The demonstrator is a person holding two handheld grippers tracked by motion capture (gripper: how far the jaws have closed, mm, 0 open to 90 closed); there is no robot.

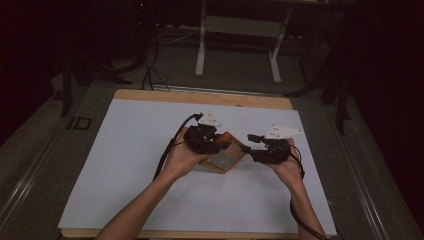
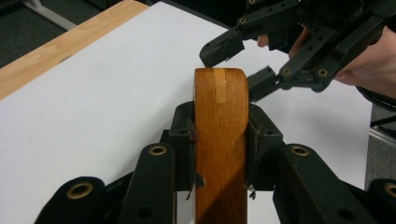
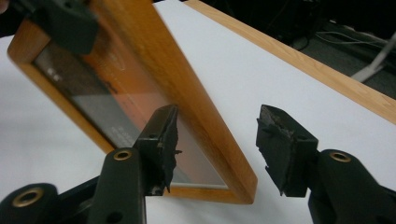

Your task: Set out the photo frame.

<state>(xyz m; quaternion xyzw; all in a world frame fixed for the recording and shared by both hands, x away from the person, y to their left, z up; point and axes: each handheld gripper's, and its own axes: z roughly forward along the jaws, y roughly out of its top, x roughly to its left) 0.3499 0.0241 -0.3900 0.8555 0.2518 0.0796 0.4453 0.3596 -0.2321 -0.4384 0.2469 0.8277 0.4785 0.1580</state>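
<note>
Orange-brown wood marks the picture frame [image 1: 223, 159], the landmark here, tilted up off the white sheet [image 1: 125, 150] covering the table. At its left edge, the left gripper [image 2: 219, 126] clamps the frame's rim between both jaws, probably steadying it for a handover. At its right corner, the right gripper [image 3: 217, 140] gapes wide, empty, one jaw before the glass, one beyond the rim.

The middle of the white sheet-covered table [image 1: 125, 165] is taken up by an orange wooden glazed frame [image 3: 187, 98], clamped in the left gripper [image 2: 220, 135]. Its near corner is flanked by the parted jaws of the right gripper [image 3: 217, 140]. Bare sheet is left on all sides.
</note>
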